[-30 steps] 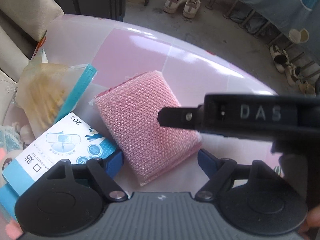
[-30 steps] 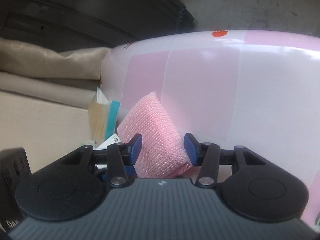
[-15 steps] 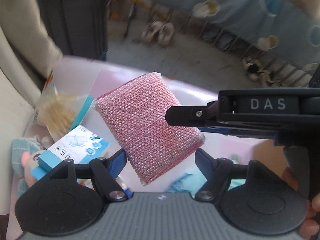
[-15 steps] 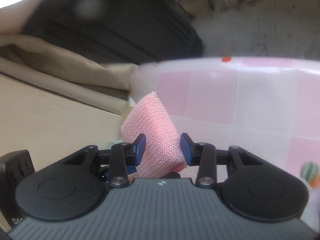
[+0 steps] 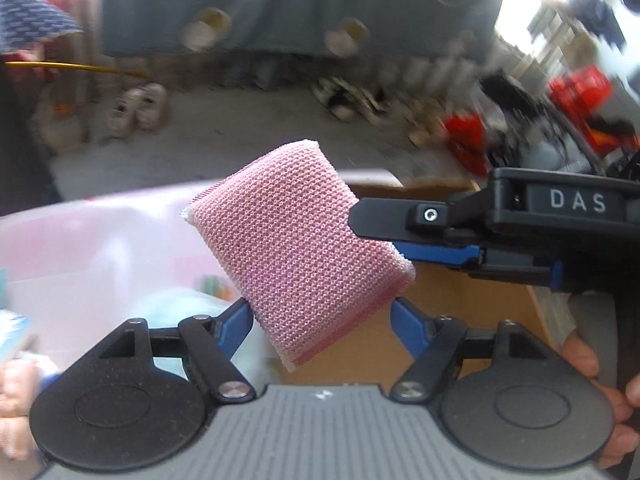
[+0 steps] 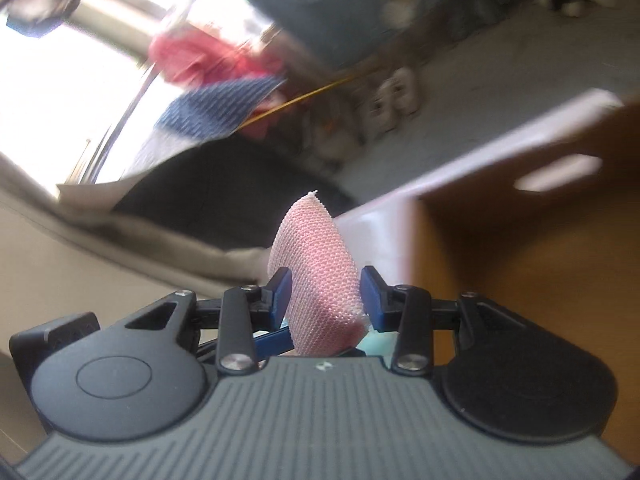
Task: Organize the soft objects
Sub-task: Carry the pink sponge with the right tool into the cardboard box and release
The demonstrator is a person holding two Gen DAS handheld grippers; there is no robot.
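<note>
The right gripper [image 6: 326, 294] clamps a pink mesh sponge [image 5: 298, 254] in midair beside a cardboard box [image 6: 540, 248], while the left gripper [image 5: 322, 318] stands wide beneath it.

Bright daylight, blurred background (window glare)

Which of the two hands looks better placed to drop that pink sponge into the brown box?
The right. The right gripper is clamped on the pink sponge, with the cardboard box just beside it. The left gripper only brackets the sponge's lower edge, apparently without gripping.
</note>
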